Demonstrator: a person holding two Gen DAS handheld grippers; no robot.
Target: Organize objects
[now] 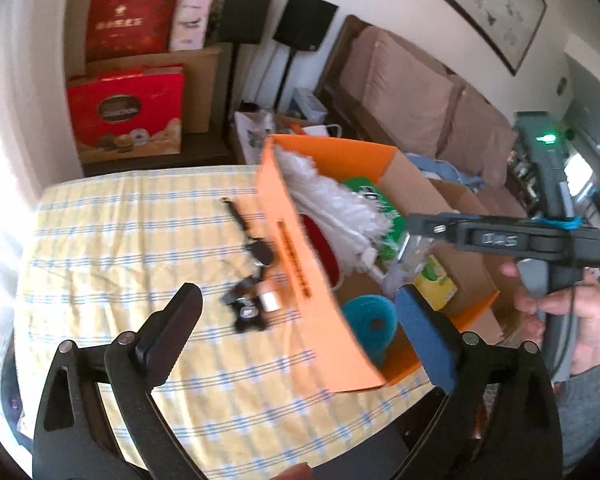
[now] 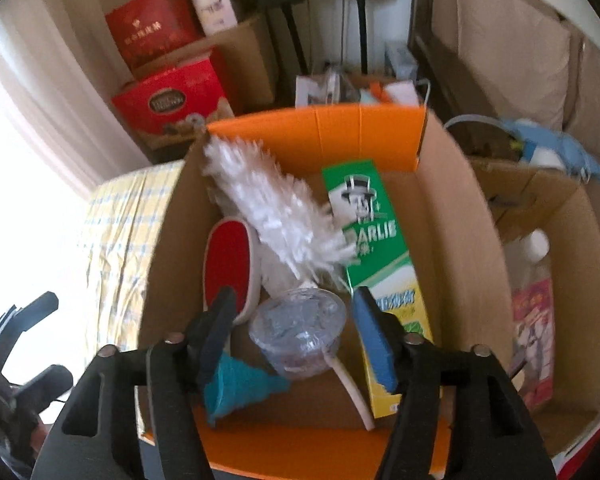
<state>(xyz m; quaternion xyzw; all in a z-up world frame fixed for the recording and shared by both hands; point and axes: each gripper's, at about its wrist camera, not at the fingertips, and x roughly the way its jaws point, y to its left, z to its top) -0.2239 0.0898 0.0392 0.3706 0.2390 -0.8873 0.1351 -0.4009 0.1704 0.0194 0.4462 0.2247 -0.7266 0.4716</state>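
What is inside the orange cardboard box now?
Orange box holds white duster, toothpaste carton, red brush, clear cup, teal funnel. Anything beneath them is hidden.

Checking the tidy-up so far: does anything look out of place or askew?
Yes. A black strap with keys lies loose on the checked tablecloth, outside the orange box. Inside the box, the white duster leans askew.

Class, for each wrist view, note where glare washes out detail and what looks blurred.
Left wrist view: window glare bleaches the left edge of the checked tablecloth; the keys and orange box flap are motion-smeared. Right wrist view: the left side blows out white; the white duster is blurred, while the toothpaste box lettering stays readable.
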